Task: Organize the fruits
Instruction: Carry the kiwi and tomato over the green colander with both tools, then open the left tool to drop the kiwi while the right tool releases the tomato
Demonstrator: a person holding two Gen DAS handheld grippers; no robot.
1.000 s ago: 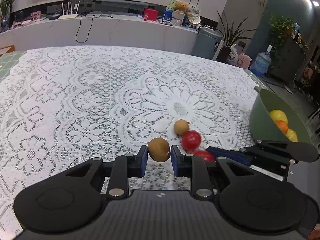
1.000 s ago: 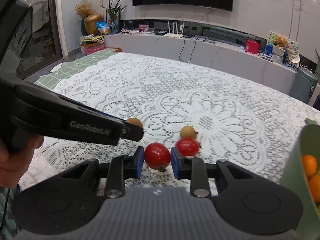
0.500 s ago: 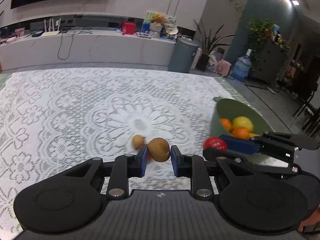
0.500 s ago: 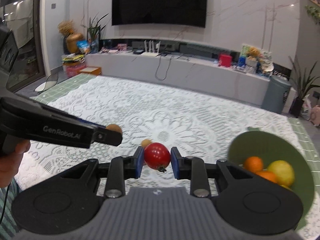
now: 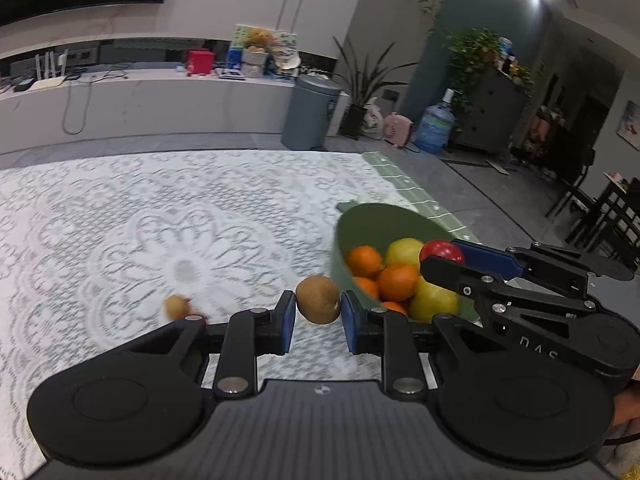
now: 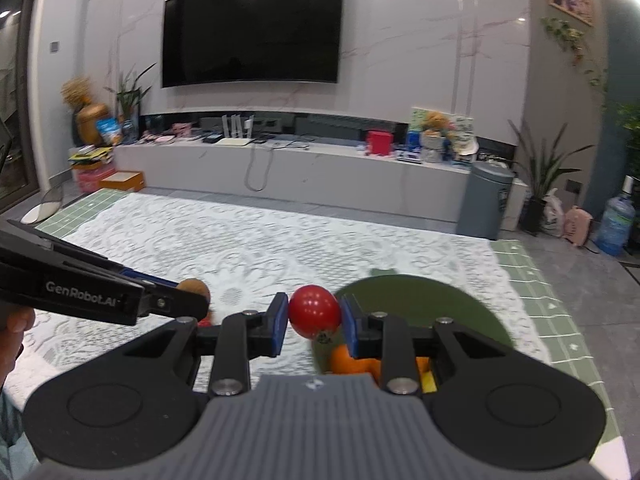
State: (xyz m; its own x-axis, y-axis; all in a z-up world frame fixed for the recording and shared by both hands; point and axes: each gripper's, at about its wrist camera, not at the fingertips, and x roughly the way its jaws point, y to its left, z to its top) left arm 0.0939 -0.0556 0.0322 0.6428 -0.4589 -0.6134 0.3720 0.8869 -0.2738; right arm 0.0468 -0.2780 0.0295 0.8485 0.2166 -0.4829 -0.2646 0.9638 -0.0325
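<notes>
The left gripper (image 5: 318,312) is clamped on a fuzzy brown kiwi (image 5: 318,299) just beside the green plastic bowl (image 5: 372,220). The right gripper (image 6: 315,319) pinches a glossy red tomato (image 6: 315,316) at the bowl's near rim, apparently so both can drop among the oranges (image 5: 398,282) and lemons. Another kiwi (image 5: 176,306) lies on the white lace tablecloth (image 5: 120,220).

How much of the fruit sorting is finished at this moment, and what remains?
Done: oranges and lemons lie in the green bowl. In hand: the left hand-held gripper holds a kiwi; the right hand-held gripper holds a tomato near the bowl. Left: one kiwi on the tablecloth, with something red beside it.
</notes>
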